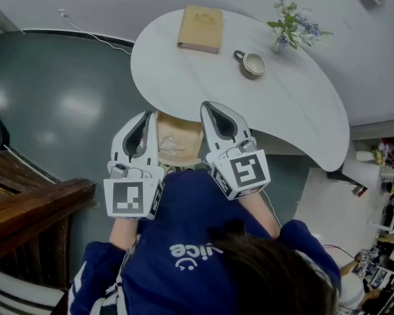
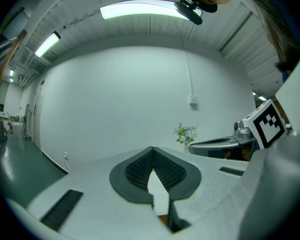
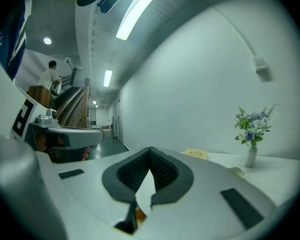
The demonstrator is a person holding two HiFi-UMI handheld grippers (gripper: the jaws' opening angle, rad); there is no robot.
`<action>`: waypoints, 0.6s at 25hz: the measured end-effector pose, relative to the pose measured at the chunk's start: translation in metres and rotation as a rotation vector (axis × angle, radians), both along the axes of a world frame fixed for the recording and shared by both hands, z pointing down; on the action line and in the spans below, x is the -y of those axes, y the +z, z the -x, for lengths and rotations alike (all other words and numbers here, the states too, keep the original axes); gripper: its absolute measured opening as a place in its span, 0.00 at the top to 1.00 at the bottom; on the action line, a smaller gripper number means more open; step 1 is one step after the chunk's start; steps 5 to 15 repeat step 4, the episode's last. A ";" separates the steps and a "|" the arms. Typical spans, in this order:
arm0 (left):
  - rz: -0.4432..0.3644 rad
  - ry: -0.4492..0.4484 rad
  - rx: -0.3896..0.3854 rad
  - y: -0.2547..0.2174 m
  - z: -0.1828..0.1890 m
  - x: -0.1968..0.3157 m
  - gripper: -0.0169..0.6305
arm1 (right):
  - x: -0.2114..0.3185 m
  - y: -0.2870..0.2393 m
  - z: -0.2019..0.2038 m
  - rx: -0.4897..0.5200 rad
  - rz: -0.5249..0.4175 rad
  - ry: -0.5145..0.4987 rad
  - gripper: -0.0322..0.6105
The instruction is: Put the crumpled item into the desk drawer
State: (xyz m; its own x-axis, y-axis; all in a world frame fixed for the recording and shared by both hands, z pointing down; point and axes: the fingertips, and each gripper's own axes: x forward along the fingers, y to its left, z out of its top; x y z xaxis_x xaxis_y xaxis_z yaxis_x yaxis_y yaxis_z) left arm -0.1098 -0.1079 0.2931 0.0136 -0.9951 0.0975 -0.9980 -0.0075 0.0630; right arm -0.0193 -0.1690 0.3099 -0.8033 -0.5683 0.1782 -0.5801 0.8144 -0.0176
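Evidently found the crumpled item (image 1: pixel 173 143) lying inside the open drawer (image 1: pixel 187 128) under the table's (image 1: pixel 203 77) near edge. Held left tongs (image 1: pixel 146 115) and right tongs (image 1: pixel 207 105) pressed together, empty, flanking the drawer. Risked pinching the item against the table's underside through a careless shove shut.

We see the drawer (image 1: pixel 185 125) standing open under the near edge of the bench (image 1: pixel 184 77), its tan wooden inside facing up. It lies between the left hand-held gripper (image 1: pixel 146 115) and the right hand-held gripper (image 1: pixel 206 105). The crumpled item (image 1: pixel 173 143), pale and wrinkled, lies inside the drawer, somewhat nearer the left hand-held gripper, touching neither.
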 end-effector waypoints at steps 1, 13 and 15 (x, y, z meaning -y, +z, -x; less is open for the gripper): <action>0.002 0.000 0.001 0.000 0.000 0.000 0.97 | 0.000 0.001 0.000 -0.002 0.000 0.000 0.94; 0.008 0.002 0.003 0.002 -0.001 0.001 0.97 | 0.001 0.002 0.000 -0.005 0.000 -0.003 0.94; 0.008 0.002 0.003 0.002 -0.001 0.001 0.97 | 0.001 0.002 0.000 -0.005 0.000 -0.003 0.94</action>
